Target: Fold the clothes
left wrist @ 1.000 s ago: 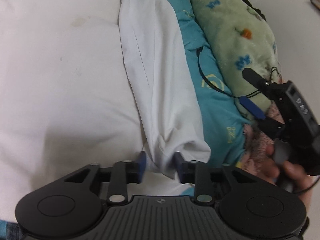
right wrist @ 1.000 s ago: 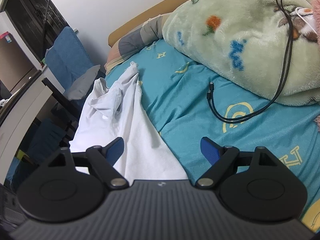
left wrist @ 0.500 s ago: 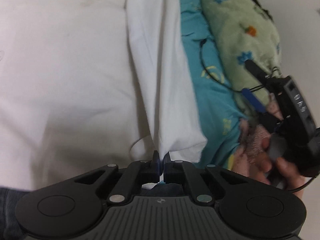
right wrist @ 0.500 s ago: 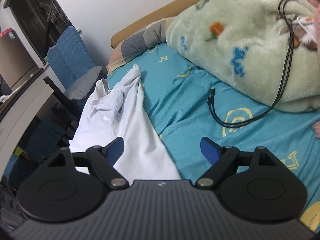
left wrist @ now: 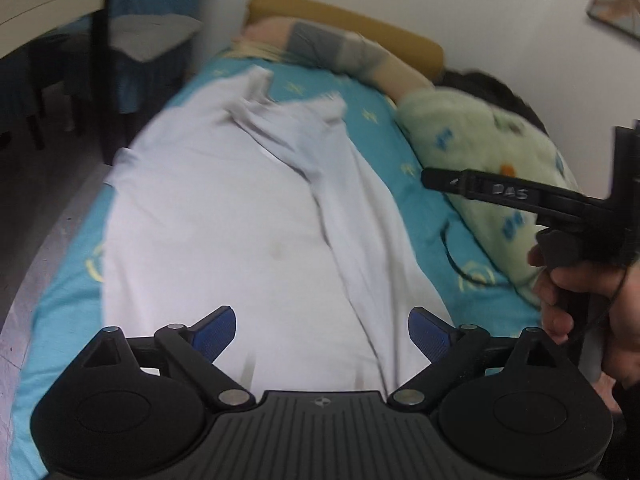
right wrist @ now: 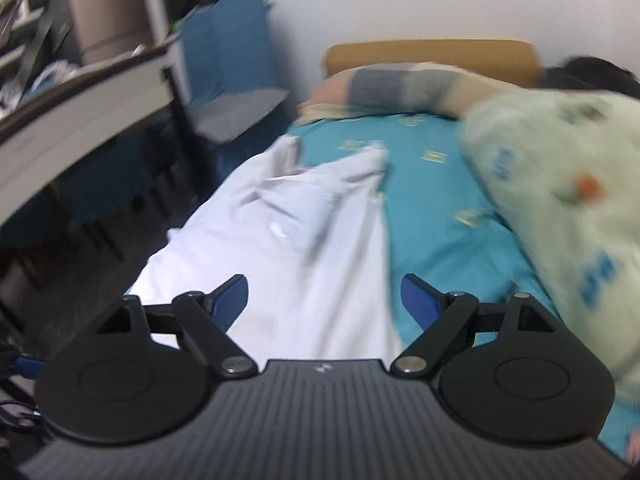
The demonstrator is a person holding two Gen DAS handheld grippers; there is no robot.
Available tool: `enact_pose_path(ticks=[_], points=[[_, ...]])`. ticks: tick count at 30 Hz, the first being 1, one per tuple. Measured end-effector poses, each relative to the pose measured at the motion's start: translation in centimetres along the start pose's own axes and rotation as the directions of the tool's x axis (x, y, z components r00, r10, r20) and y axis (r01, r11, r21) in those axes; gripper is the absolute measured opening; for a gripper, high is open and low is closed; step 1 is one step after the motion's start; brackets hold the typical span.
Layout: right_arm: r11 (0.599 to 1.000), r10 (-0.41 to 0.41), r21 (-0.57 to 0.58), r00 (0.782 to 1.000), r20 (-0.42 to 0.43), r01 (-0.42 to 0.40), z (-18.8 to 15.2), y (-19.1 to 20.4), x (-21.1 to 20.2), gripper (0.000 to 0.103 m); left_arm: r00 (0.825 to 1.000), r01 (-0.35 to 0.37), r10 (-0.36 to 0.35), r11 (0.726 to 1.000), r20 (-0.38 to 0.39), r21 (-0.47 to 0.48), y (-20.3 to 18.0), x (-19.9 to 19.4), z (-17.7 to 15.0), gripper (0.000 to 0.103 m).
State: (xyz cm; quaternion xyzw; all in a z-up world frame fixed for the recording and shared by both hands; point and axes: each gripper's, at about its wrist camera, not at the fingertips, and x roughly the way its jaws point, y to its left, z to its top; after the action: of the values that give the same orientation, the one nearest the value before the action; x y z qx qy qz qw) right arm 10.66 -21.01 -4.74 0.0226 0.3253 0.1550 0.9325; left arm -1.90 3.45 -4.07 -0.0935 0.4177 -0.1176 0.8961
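A white garment [left wrist: 224, 232] lies spread lengthwise on the teal bed sheet [left wrist: 380, 128], with a fold running down its right side and bunched cloth at the far end. My left gripper [left wrist: 322, 330] is open and empty above the garment's near end. My right gripper [right wrist: 324, 298] is open and empty, over the garment's right edge [right wrist: 304, 248]. The right gripper's body also shows in the left wrist view [left wrist: 520, 196], held by a hand at the right. Both views are blurred by motion.
A green fleece blanket [left wrist: 488, 148] lies heaped along the bed's right side, with a black cable [left wrist: 460, 264] beside it. A pillow [left wrist: 344, 50] and tan headboard [left wrist: 360, 20] are at the far end. A desk [right wrist: 80, 112] and blue chair [right wrist: 232, 60] stand left of the bed.
My left gripper was shut on the garment's near edge half a second ago; it has opened, let go and tilted up. Both cameras now look along the bed.
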Motion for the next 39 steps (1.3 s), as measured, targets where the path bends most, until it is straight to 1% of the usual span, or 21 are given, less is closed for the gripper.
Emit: enact_pose_path(ticks=[3, 6, 8, 10, 14, 16, 17, 19, 21, 23, 24, 25, 26, 27, 28, 30, 32, 34, 36, 37, 39], points=[[0.992, 0.029, -0.120, 0.997, -0.067, -0.036, 3.6, 4.5, 4.8, 0.084, 0.995, -0.019, 0.022, 0.999, 0.093, -0.032, 2.7, -1.6, 1.5, 0.095], [0.967, 0.068, -0.236, 0.988, -0.137, -0.100, 6.6, 10.3, 10.8, 0.084, 0.977, -0.071, 0.076, 0.997, 0.201, -0.034, 5.0, -2.7, 2.4, 0.099], [0.942, 0.103, -0.296, 0.976, -0.193, -0.157, 7.9, 14.8, 15.5, 0.084, 0.963, -0.131, 0.139, 0.990, 0.229, -0.052, 7.4, -2.9, 2.9, 0.099], [0.915, 0.132, -0.343, 0.962, -0.240, -0.211, 8.8, 19.3, 20.3, 0.084, 0.955, -0.162, 0.180, 0.982, 0.235, -0.093, 9.6, -2.3, 3.2, 0.099], [0.843, 0.137, -0.456, 0.933, -0.334, -0.287, 8.6, 27.7, 30.0, 0.084, 0.950, -0.169, 0.219, 0.960, 0.223, -0.224, 14.1, -1.0, 3.7, 0.099], [0.788, 0.109, -0.534, 0.923, -0.368, -0.306, 7.5, 31.0, 34.1, 0.084, 0.944, -0.199, 0.256, 0.946, 0.210, -0.256, 15.6, 0.0, 3.9, 0.099], [0.763, 0.083, -0.572, 0.924, -0.373, -0.300, 6.8, 32.3, 35.9, 0.084, 0.943, -0.209, 0.266, 0.940, 0.198, -0.269, 16.2, 0.6, 4.0, 0.099], [0.722, 0.027, -0.631, 0.923, -0.384, -0.284, 5.5, 34.2, 39.4, 0.084, 0.956, -0.183, 0.242, 0.934, 0.165, -0.307, 17.4, 1.5, 4.1, 0.099], [0.693, -0.036, -0.674, 0.922, -0.386, -0.255, 4.4, 35.1, 42.4, 0.076, 0.964, -0.156, 0.216, 0.932, 0.153, -0.328, 18.2, 2.1, 4.2, 0.098], [0.667, -0.095, -0.711, 0.920, -0.379, -0.224, 3.4, 35.2, 44.7, 0.074, 0.964, -0.167, 0.222, 0.932, 0.144, -0.322, 18.2, 2.8, 4.3, 0.098], [0.648, -0.113, -0.733, 0.926, -0.361, -0.207, 2.9, 35.3, 45.3, 0.070, 0.965, -0.171, 0.225, 0.932, 0.138, -0.320, 18.3, 3.2, 4.3, 0.099], [0.629, -0.127, -0.755, 0.933, -0.338, -0.187, 2.7, 35.4, 45.6, 0.052, 0.966, -0.173, 0.225, 0.931, 0.131, -0.323, 18.6, 3.7, 4.4, 0.098], [0.621, -0.150, -0.767, 0.936, -0.318, -0.161, 2.6, 35.4, 45.8, 0.040, 0.966, -0.174, 0.225, 0.929, 0.125, -0.327, 18.9, 4.1, 4.4, 0.098], [0.624, -0.162, -0.769, 0.939, -0.302, -0.140, 2.7, 35.3, 45.8, 0.015, 0.967, -0.176, 0.227, 0.925, 0.119, -0.336, 19.1, 4.2, 4.3, 0.098], [0.652, -0.148, -0.747, 0.944, -0.293, -0.130, 3.2, 35.0, 45.4, 0.010, 0.967, -0.175, 0.227, 0.922, 0.116, -0.346, 19.2, 4.3, 4.1, 0.098], [0.703, -0.111, -0.702, 0.959, -0.262, -0.111, 4.4, 34.3, 44.2, 0.008, 0.966, -0.160, 0.221, 0.917, 0.132, -0.365, 19.6, 4.1, 3.9, 0.098], [0.746, -0.020, -0.660, 0.988, -0.155, -0.089, 6.1, 33.2, 41.2, 0.008, 0.958, -0.148, 0.228, 0.912, 0.173, -0.382, 19.6, 3.2, 3.5, 0.098], [0.803, 0.050, -0.593, 0.998, -0.033, -0.060, 8.1, 31.2, 37.4, 0.008, 0.949, -0.134, 0.234, 0.906, 0.210, -0.402, 19.6, 2.5, 3.1, 0.098], [0.866, 0.082, -0.498, 0.993, 0.079, -0.032, 10.2, 28.2, 33.5, 0.008, 0.941, -0.117, 0.235, 0.902, 0.245, -0.415, 19.3, 1.7, 2.9, 0.098], [0.895, 0.089, -0.446, 0.986, 0.138, -0.018, 11.1, 26.6, 31.5, 0.008, 0.937, -0.110, 0.234, 0.902, 0.260, -0.417, 19.1, 1.3, 2.9, 0.098], [0.946, 0.065, -0.325, 0.963, 0.260, 0.024, 12.4, 22.4, 27.9, 0.008, 0.931, -0.103, 0.232, 0.908, 0.282, -0.406, 18.4, 0.6, 2.9, 0.098]])
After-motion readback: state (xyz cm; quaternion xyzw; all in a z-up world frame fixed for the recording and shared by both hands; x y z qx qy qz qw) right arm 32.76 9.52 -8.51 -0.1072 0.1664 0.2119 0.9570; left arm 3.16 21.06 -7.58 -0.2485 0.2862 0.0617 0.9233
